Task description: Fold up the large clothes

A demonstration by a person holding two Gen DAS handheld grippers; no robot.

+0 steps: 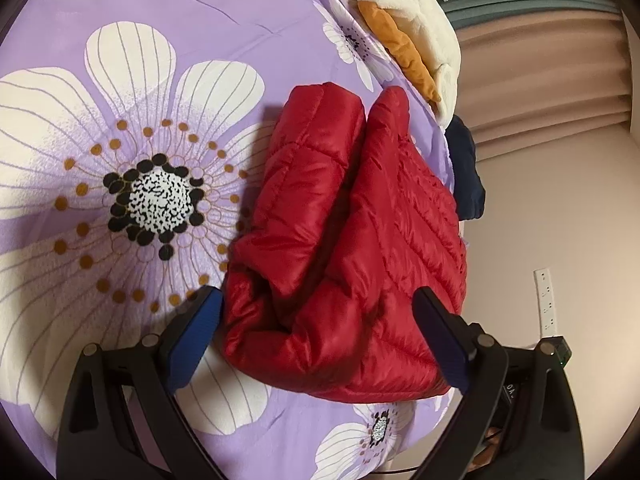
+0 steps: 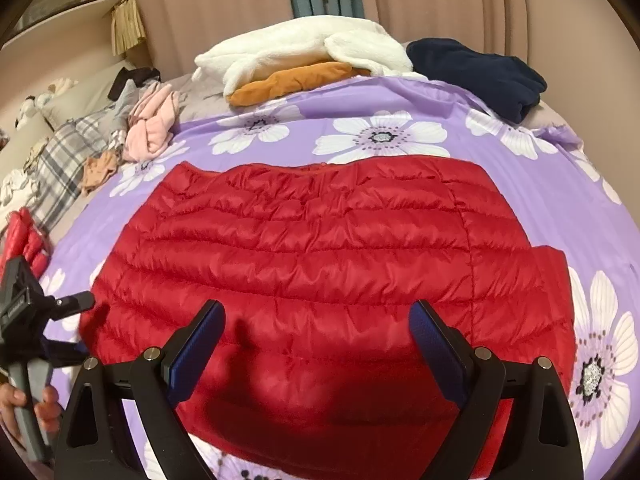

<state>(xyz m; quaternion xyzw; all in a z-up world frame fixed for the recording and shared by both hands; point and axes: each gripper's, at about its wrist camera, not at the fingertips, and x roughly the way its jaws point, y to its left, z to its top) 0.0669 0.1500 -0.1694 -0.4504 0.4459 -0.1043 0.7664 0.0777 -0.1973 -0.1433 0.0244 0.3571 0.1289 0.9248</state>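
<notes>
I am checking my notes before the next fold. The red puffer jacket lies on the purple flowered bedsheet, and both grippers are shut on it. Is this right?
Not quite: both grippers are open, not shut. The left gripper and right gripper each have fingers spread wide, as each wrist view shows. The red puffer jacket does lie on the purple flowered bedsheet.

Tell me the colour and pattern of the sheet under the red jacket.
Purple bed sheet printed with large white flowers, dark-dotted centres; clearest in the left wrist view, under the red puffer jacket.

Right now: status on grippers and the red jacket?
Left gripper open, straddling red jacket sleeve end. Right gripper open above jacket body. Jacket flat on floral bedspread. Nothing obstructing.
</notes>
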